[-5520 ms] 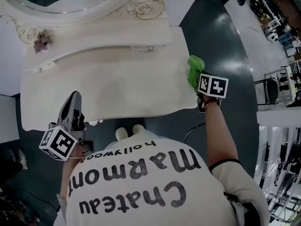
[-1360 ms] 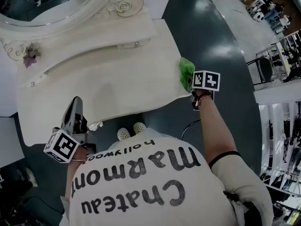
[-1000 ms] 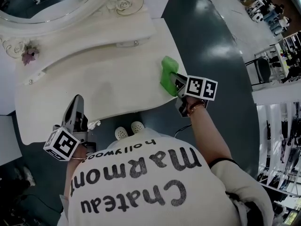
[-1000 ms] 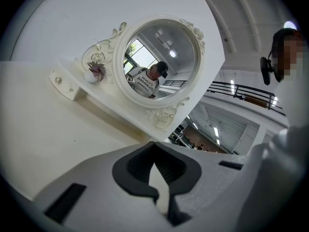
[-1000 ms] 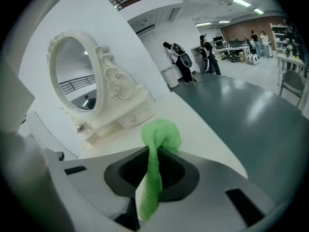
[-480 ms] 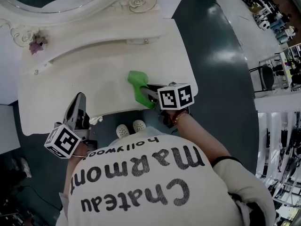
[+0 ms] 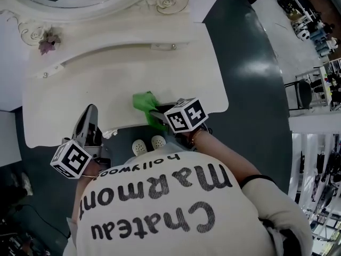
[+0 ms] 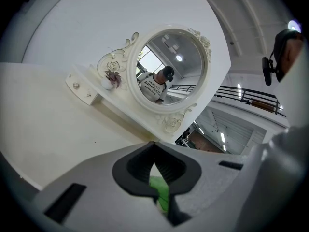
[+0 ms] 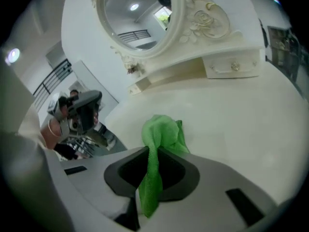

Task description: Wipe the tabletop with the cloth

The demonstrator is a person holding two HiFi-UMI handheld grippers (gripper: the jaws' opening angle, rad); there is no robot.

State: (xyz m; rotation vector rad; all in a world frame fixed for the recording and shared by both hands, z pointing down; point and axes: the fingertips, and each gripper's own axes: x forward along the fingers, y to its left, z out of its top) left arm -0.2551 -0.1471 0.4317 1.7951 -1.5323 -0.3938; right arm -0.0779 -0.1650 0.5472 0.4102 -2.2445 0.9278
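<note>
The right gripper (image 7: 155,112) is clamping the green cloth (image 7: 144,101) tight between its jaws, and the bunched cloth is pressing on the white tabletop (image 7: 96,89) near its front edge. The left gripper (image 7: 87,116) is hanging by the front-left edge, its jaws closed together on nothing.

Ornate oval mirror (image 8: 166,69), purple flower (image 7: 47,42) beside it, white shoes (image 7: 139,145) on dark floor (image 7: 256,63).

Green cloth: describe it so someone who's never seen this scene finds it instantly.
Find the white dressing table with the oval mirror. Near the table's front edge, toward the person, a small crumpled cloth rests on the top, pinched by the right gripper. It is the only bright green thing on that pale surface.
</note>
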